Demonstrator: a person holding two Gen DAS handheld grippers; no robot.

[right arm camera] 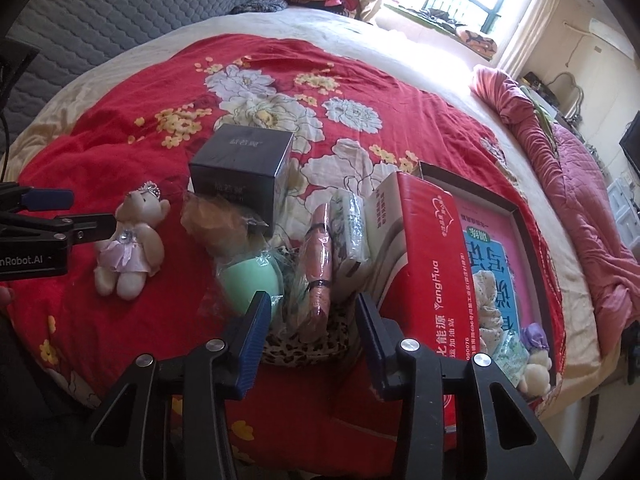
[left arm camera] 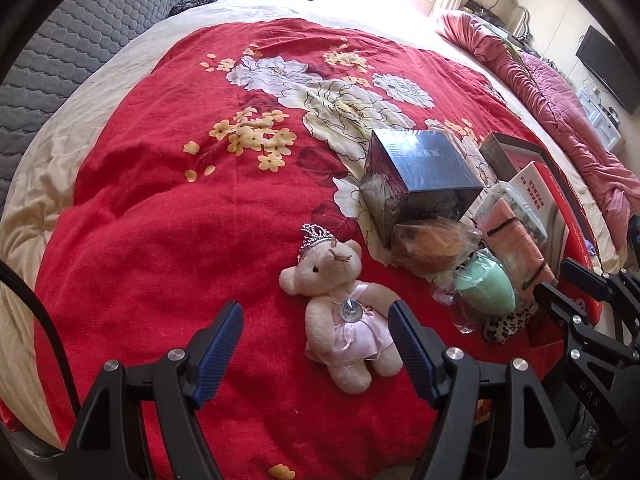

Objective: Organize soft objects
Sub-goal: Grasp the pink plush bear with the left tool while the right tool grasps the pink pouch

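We hold the left tongs (left arm camera: 316, 344) spread and empty over the bed (left arm camera: 160, 208). The teddy bear (left arm camera: 340, 312) lies just ahead, slightly right of centre, its long axis slanting head-left, feet-right; these tongs are clearly nearer. The right tongs (right arm camera: 312, 336), also spread, face the pile. We count one bear, one green sponge (right arm camera: 252, 284), one brown sponge (right arm camera: 216, 220), one dark box (right arm camera: 244, 168), one red box (right arm camera: 432, 264).
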